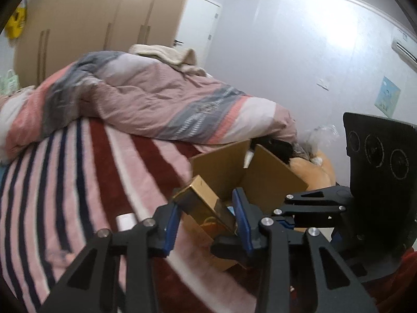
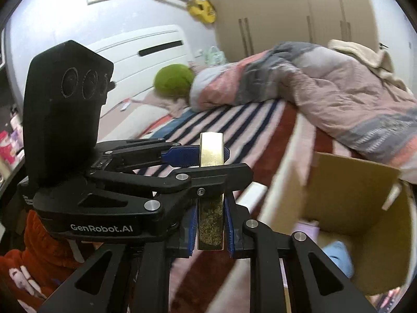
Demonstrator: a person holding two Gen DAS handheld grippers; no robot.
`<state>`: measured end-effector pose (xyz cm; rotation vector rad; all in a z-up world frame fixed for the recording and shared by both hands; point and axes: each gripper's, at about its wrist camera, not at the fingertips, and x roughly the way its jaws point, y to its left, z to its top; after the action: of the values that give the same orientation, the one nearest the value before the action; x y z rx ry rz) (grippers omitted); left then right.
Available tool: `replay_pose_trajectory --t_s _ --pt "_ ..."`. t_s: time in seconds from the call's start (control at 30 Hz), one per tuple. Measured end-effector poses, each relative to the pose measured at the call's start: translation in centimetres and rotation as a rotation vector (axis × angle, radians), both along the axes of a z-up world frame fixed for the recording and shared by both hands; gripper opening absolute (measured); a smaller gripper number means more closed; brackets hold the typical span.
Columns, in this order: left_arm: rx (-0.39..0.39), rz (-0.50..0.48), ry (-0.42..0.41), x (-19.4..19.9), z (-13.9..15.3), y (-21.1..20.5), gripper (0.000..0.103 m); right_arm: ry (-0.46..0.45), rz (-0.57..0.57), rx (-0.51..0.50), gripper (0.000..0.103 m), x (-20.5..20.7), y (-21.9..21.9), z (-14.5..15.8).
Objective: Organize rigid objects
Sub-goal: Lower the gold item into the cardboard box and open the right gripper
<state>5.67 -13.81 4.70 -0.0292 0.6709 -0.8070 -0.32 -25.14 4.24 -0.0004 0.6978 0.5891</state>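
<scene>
A long gold box (image 2: 210,154) is held between both grippers above the striped bed. My right gripper (image 2: 210,224) is shut on its near end, blue pads on both sides. My left gripper (image 2: 200,161) comes in from the left and clamps its far end. In the left wrist view the gold box (image 1: 202,200) sits between my left gripper's (image 1: 206,208) blue pads, with the right gripper (image 1: 312,203) at the right. An open cardboard box (image 2: 365,224) stands on the bed to the right and shows in the left wrist view (image 1: 234,167) just behind the gold box.
A pink and grey quilt (image 1: 146,99) is heaped on the far side of the striped blanket (image 1: 65,172). A small white object (image 1: 126,221) lies on the blanket. The cardboard box holds a light blue item (image 2: 338,257). A green cushion (image 2: 173,79) lies by the headboard.
</scene>
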Motion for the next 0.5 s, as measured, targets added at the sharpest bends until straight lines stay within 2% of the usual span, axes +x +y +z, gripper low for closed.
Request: replay_pose_trajectory --t_s 0.17,0.3,0.33,0.37,0.4,0.43,0.47,0.5 --pt "0.034 -0.071 0.039 1.3 -1.0 -5.5 0.036 0.035 -0.066 -0.011 0.013 0.8 -5.2 -0.4" --pt "0.087 -0.092 0.061 2.0 -2.0 -8.3 0.036 0.077 -0.104 -0.033 0.013 1.7 -7.8 -1.6" --pt "0.103 -0.091 0.061 2.0 -2.2 -8.8 0.041 0.082 -0.108 -0.041 0.013 1.7 -8.2 -1.9" --pt "0.118 -0.088 0.055 2.1 -2.2 -9.0 0.055 0.088 -0.115 -0.053 0.013 1.8 -8.5 -2.2" --pt "0.133 -0.075 0.039 2.0 -2.2 -9.2 0.065 0.094 -0.132 -0.074 0.014 2.0 -8.6 -2.5" --pt "0.137 -0.061 0.026 2.0 -2.2 -9.0 0.080 0.094 -0.148 -0.091 0.016 2.1 -8.7 -2.7" --pt "0.140 -0.048 0.014 2.0 -2.1 -8.8 0.083 0.094 -0.164 -0.108 0.021 2.2 -8.9 -3.0" --pt "0.141 -0.043 0.009 2.0 -1.9 -8.5 0.083 0.095 -0.170 -0.109 0.031 2.2 -9.1 -3.1"
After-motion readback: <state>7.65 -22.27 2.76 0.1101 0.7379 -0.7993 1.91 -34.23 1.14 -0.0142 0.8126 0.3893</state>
